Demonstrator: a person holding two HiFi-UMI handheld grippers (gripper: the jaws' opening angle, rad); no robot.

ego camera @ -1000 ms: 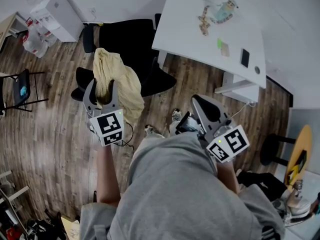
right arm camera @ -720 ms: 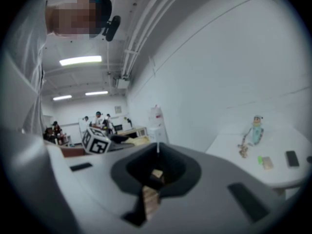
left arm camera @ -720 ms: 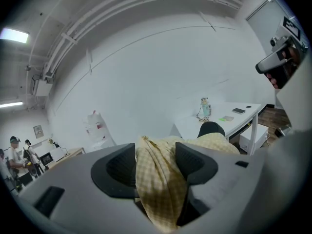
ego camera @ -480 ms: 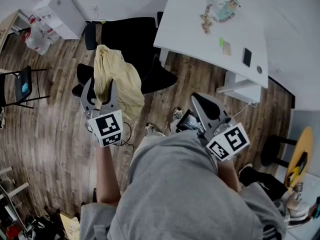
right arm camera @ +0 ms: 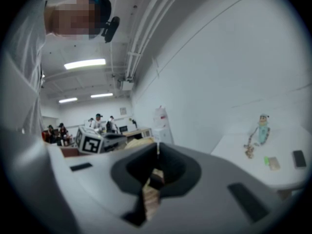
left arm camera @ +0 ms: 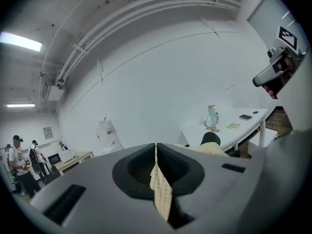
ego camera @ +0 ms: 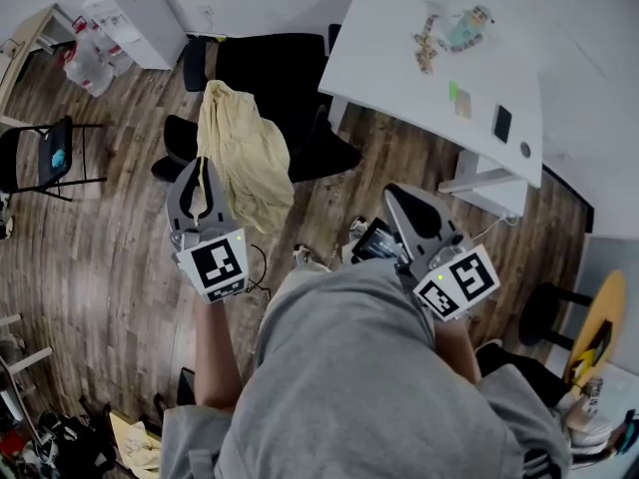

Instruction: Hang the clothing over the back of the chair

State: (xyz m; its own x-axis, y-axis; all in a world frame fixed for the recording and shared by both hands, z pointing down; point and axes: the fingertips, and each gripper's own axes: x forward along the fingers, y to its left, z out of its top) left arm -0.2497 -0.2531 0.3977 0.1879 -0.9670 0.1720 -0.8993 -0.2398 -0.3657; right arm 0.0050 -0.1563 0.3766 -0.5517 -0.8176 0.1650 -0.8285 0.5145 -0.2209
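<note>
A pale yellow checked cloth (ego camera: 245, 153) lies draped over the back of a black office chair (ego camera: 275, 73) ahead of me. My left gripper (ego camera: 204, 164) is at the cloth's left edge. Its jaws are closing and stand almost together. In the left gripper view a strip of the checked fabric (left arm camera: 161, 191) sits between the jaws behind the left gripper's tips (left arm camera: 156, 147), and more cloth (left arm camera: 210, 149) shows over the chair. My right gripper (ego camera: 395, 198) hangs shut and empty in front of my body, well right of the chair. The right gripper's tips (right arm camera: 157, 149) show only floor behind them.
A white desk (ego camera: 439, 78) with a toy figure, cards and a phone stands right of the chair. A black folding chair (ego camera: 45, 158) and a white cabinet (ego camera: 130, 13) are at the left. A round stool (ego camera: 544, 302) is at the right. People (left arm camera: 19, 165) stand far off.
The left jaws went from wide open around the cloth's edge to nearly together. The left gripper rose slightly. The right gripper has not moved.
</note>
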